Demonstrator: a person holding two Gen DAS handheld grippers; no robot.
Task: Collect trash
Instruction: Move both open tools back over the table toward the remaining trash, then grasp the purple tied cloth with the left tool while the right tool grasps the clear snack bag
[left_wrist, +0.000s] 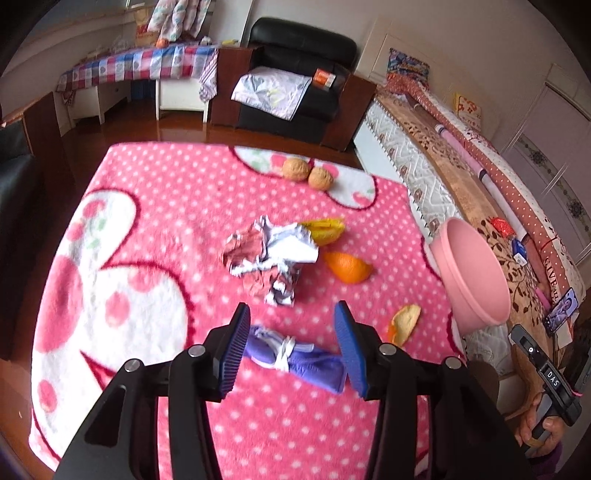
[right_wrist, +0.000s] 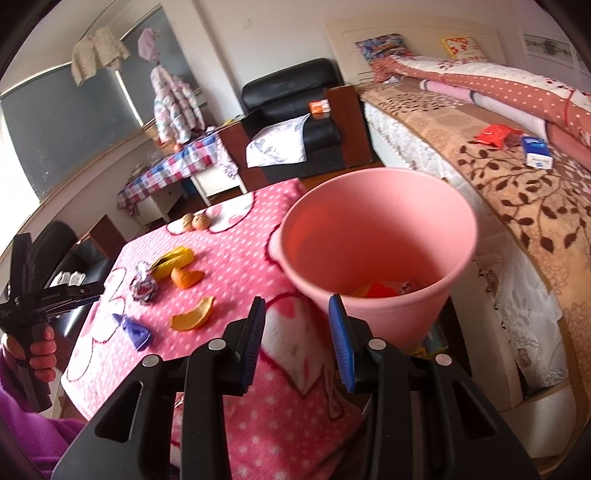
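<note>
Below, the left claw (left_wrist: 291, 328) stands open over a crumpled purple wrapper (left_wrist: 295, 360) lying on the pink polka-dot blanketed bench (left_wrist: 177, 192), pads clear of it. Rightward, the right claw (right_wrist: 297, 321) grips the pink plastic bucket's (right_wrist: 376, 236) rim.

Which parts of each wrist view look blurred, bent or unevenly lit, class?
Left wrist view: the blanket and foil wrapper look slightly soft; the bed curves strongly toward the dark round frame edge. Right wrist view: the window at far left is blown out white; light falls unevenly inside the bucket, leaving one side shaded; the walls bow.
</note>
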